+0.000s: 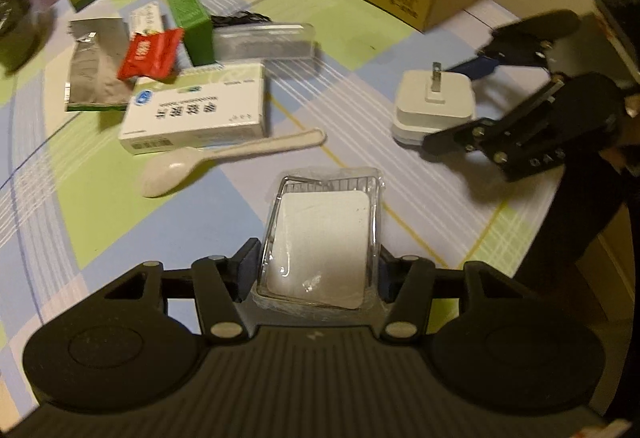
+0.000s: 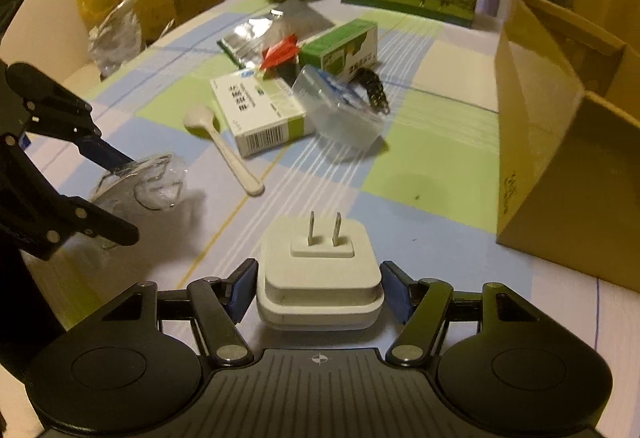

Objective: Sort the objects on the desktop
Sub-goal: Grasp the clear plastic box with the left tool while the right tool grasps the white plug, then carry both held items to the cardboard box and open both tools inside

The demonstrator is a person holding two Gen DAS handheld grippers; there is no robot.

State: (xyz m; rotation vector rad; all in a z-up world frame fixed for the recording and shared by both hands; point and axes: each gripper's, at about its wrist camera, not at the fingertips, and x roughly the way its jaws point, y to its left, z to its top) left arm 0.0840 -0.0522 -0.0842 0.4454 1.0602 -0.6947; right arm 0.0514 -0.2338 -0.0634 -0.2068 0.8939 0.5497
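Holding clear plastic-wrapped wire rack with white pad (image 1: 320, 238), left claw (image 1: 318, 270) pinches its sides. Right claw (image 2: 318, 288) straddles white square two-prong plug adapter (image 2: 318, 270), blue pads close beside it, contact unclear. Squeeze evenly, lift straight. Open brown cardboard box (image 2: 560, 157) ahead-right, probable drop spot.

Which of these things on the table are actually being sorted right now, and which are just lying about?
In hand now:
left gripper around the plastic-wrapped wire rack
right gripper around the white plug adapter

Lying about:
white spoon
white medicine box
green box
red packet
cardboard box
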